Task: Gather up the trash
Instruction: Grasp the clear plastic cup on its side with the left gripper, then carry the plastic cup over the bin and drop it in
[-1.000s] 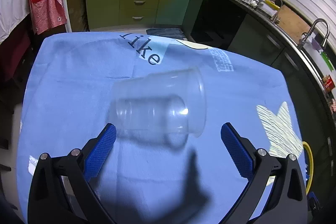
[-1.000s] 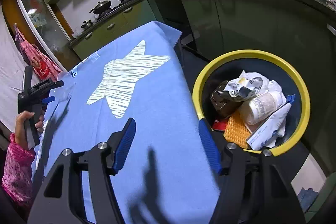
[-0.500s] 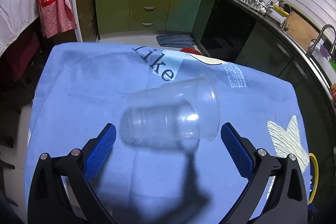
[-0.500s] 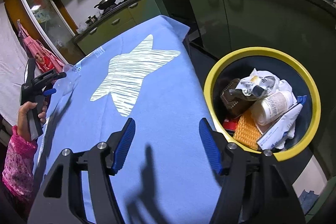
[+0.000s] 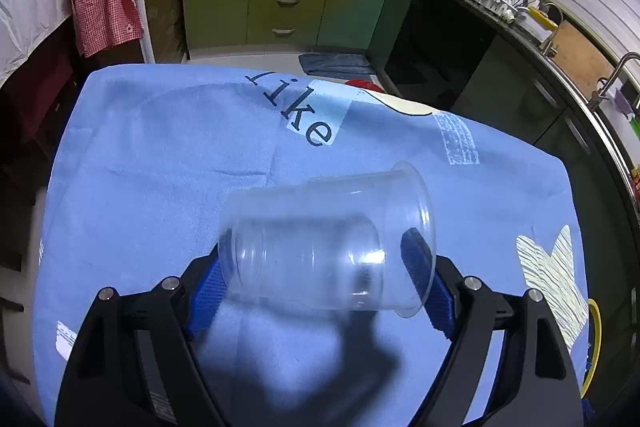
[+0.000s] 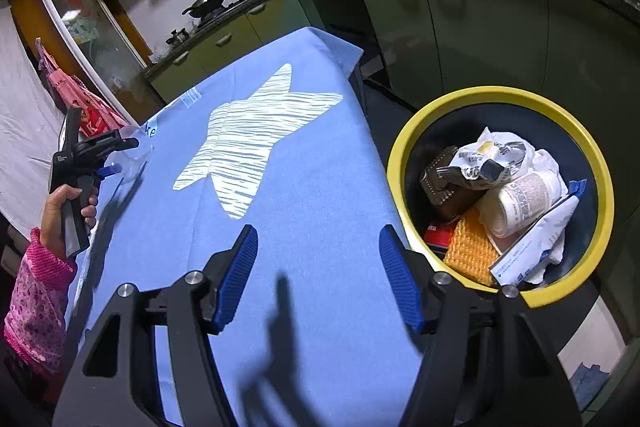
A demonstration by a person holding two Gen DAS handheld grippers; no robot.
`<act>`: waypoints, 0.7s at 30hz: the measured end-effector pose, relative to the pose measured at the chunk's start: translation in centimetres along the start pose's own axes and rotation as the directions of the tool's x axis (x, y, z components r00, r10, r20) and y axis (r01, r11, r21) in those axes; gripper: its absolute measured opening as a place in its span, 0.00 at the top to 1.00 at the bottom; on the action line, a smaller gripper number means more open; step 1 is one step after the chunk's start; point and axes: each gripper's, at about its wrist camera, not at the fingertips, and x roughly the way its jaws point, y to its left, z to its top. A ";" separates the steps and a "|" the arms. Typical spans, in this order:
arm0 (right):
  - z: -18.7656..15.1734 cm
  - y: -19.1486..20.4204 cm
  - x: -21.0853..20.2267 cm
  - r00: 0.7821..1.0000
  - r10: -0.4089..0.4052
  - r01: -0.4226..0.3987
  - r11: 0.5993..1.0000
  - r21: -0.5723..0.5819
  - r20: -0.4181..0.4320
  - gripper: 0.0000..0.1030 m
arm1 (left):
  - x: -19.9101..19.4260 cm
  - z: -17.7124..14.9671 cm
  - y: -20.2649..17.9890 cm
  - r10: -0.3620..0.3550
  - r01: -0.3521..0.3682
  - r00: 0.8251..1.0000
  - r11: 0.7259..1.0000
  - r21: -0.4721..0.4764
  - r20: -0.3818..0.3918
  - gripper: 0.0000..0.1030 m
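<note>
Cup point(image 5: 320, 247) sideways, mouth rightward

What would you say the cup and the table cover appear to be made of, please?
The cup looks like thin clear plastic with a glossy finish: the blue shows through it, it has ridges and a bright glint. The table cover looks like soft matte cloth, perhaps fleece or felt: it has a fuzzy nap, soft creases and printed patches.

Blurred clear cup point(image 5: 328, 243), left gripper's point(image 5: 316, 267) blue pads partly hidden behind it.
</note>
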 end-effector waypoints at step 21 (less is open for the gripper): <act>-1.4 -5.1 -8.3 0.985 -0.149 0.141 0.986 0.092 0.086 0.41 | -12.8 -6.0 -16.2 -0.351 0.339 0.934 0.827 0.449 -0.060 0.21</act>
